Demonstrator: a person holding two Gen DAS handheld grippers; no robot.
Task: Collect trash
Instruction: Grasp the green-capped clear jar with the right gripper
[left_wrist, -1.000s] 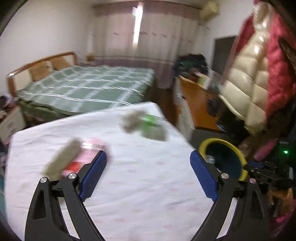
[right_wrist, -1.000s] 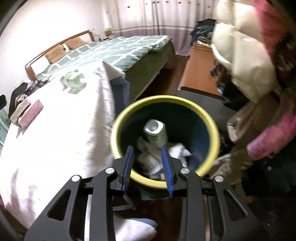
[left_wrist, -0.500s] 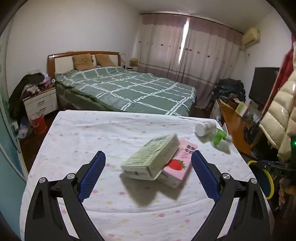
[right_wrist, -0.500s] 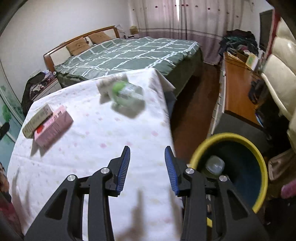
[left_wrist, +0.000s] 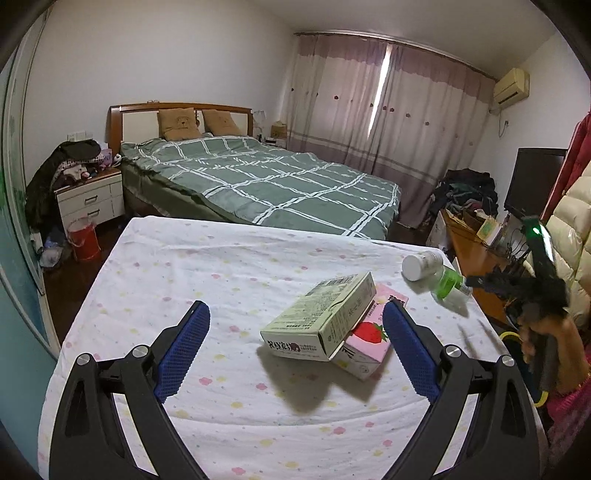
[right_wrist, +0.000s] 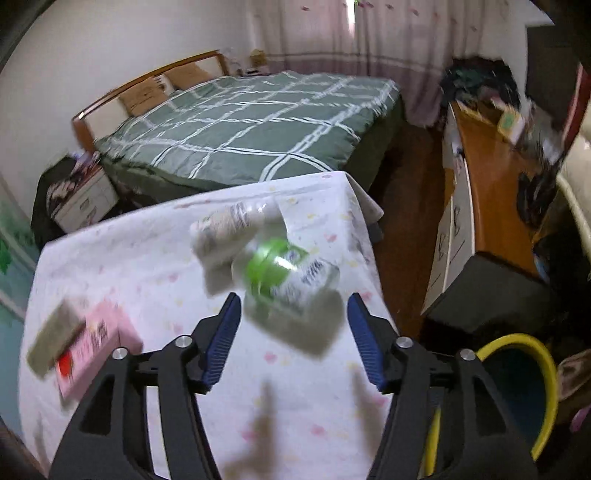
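Pale green cardboard carton: printed text present, illegible. Pink strawberry-picture carton: characters unreadable. Green-labelled clear plastic bottle: print blurred.

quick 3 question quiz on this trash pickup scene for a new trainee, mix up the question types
1. True or false: the green carton lies partly on top of the pink strawberry carton.
2. Multiple choice: what lies just ahead of the right gripper? A) a green-labelled bottle on its side B) a red bucket C) a pillow
3. Fill in: the yellow-rimmed bin stands on the floor off the table's ____ edge, seen from the right wrist camera.

Key: 1 true; 2 A; 3 right. Both the right gripper and the left gripper are open and hold nothing.
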